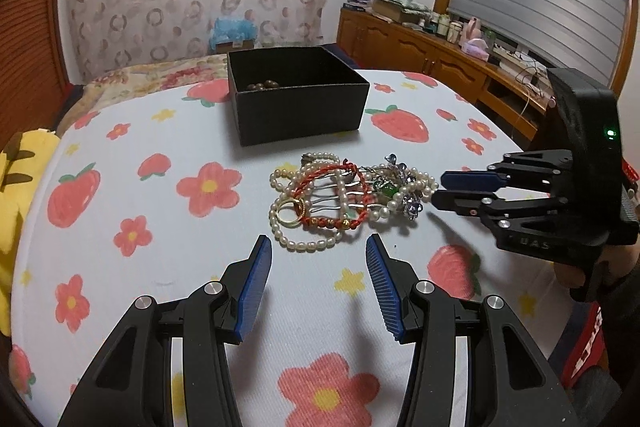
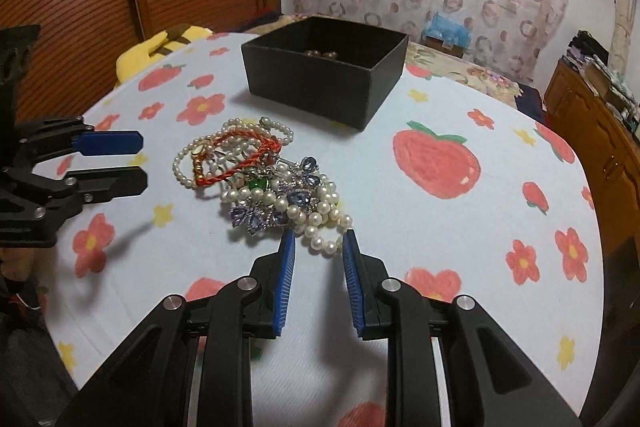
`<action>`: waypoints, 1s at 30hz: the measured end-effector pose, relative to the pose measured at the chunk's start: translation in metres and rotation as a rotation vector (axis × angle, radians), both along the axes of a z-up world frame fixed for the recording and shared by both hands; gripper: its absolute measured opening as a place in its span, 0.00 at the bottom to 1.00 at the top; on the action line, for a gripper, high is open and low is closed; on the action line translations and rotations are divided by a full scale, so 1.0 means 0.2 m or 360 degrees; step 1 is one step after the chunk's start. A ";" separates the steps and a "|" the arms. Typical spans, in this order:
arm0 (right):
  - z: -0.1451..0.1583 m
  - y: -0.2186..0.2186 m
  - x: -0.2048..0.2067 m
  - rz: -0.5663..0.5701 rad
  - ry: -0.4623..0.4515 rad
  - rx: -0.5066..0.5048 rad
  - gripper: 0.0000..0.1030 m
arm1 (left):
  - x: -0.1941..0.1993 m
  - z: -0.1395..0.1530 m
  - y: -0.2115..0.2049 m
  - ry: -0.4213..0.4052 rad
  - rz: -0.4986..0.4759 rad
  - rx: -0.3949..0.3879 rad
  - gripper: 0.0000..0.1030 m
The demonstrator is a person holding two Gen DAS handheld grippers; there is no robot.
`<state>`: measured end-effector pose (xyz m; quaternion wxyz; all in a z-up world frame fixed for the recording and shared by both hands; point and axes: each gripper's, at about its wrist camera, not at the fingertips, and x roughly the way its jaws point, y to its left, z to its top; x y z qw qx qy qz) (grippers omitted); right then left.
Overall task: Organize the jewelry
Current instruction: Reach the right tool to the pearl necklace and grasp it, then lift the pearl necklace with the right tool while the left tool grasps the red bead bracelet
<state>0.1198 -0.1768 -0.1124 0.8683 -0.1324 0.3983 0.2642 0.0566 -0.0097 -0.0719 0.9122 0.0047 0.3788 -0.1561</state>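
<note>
A tangled pile of jewelry (image 1: 348,199) lies mid-table: pearl strands, a red braided bracelet (image 1: 332,175), a gold ring (image 1: 290,213), a blue-stone brooch (image 2: 276,203) and a green bead. A black open box (image 1: 298,95) with a few brown beads inside stands behind it; it also shows in the right wrist view (image 2: 324,83). My left gripper (image 1: 319,247) is open just in front of the pile. My right gripper (image 2: 318,239) is open, its fingertips either side of the nearest pearl strand (image 2: 324,235); it shows at the pile's right in the left wrist view (image 1: 438,189).
The round table has a white cloth (image 1: 120,227) printed with strawberries and flowers. A yellow plush (image 1: 20,187) lies at the table's left edge. A wooden sideboard (image 1: 440,59) with clutter stands at the right. A patterned curtain hangs behind.
</note>
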 end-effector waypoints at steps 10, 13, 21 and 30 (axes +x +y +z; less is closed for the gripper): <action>0.04 0.07 0.00 0.0101 -0.0072 -0.0096 0.25 | 0.00 -0.02 0.00 0.0010 -0.0001 -0.0006 0.46; 0.03 0.10 0.01 0.0145 -0.0051 -0.0119 0.25 | -0.01 -0.03 -0.01 0.0012 -0.0003 -0.0008 0.46; -0.01 0.09 0.07 0.0164 0.0043 -0.0095 0.18 | -0.01 -0.03 -0.02 0.0017 -0.0001 -0.0007 0.46; 0.06 0.02 0.03 0.0126 -0.0018 -0.0053 0.08 | -0.01 -0.03 -0.01 0.0014 -0.0001 -0.0010 0.46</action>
